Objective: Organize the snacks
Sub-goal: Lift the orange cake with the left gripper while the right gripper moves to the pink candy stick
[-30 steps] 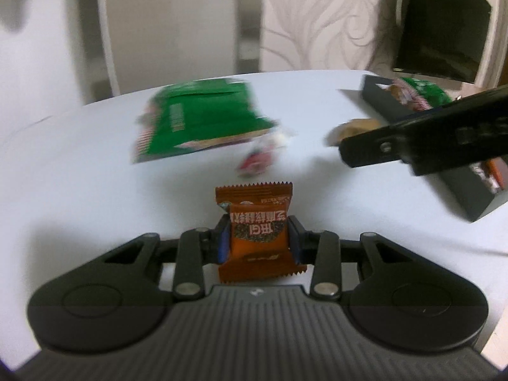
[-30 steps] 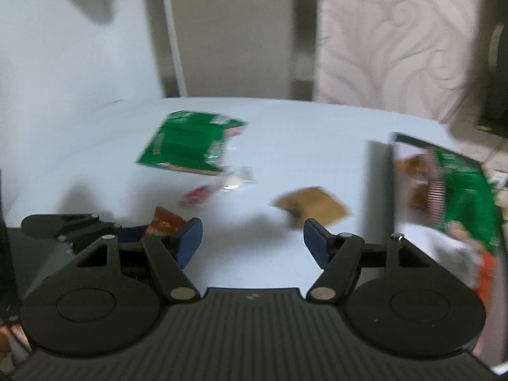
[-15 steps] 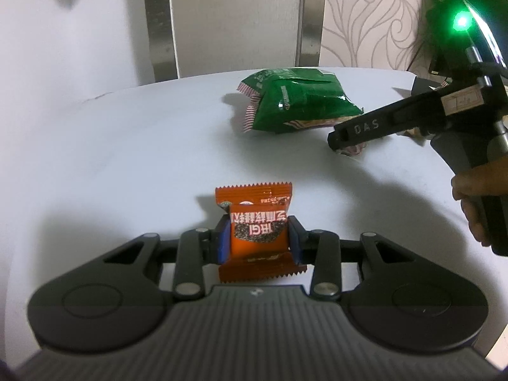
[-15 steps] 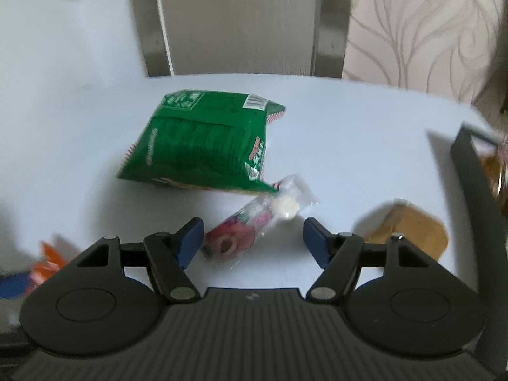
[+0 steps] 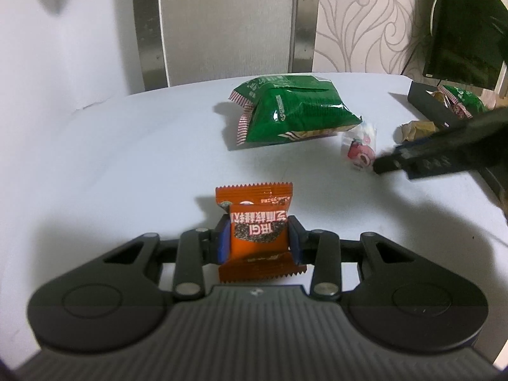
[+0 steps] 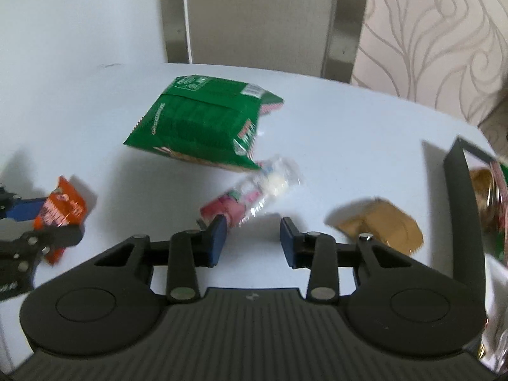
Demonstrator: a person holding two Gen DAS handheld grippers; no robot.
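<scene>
The left gripper (image 5: pixel 257 241) was clenched on an orange packet (image 5: pixel 257 233), held just above the tabletop (image 5: pixel 127 158). The right gripper (image 6: pixel 253 238) had just been closing its jaws; they stood released, the pink candy (image 6: pixel 236 204) just ahead at about 11 o'clock, one pad near its end, not yet pinched. A green bag (image 6: pixel 203 125) lay beyond at 11 o'clock, a brown wrapper (image 6: pixel 384 223) at 2 o'clock. The black box (image 6: pixel 465 209) at 3 o'clock already held some snacks. Judging by this, sorting was partly done: four items were left to box.
</scene>
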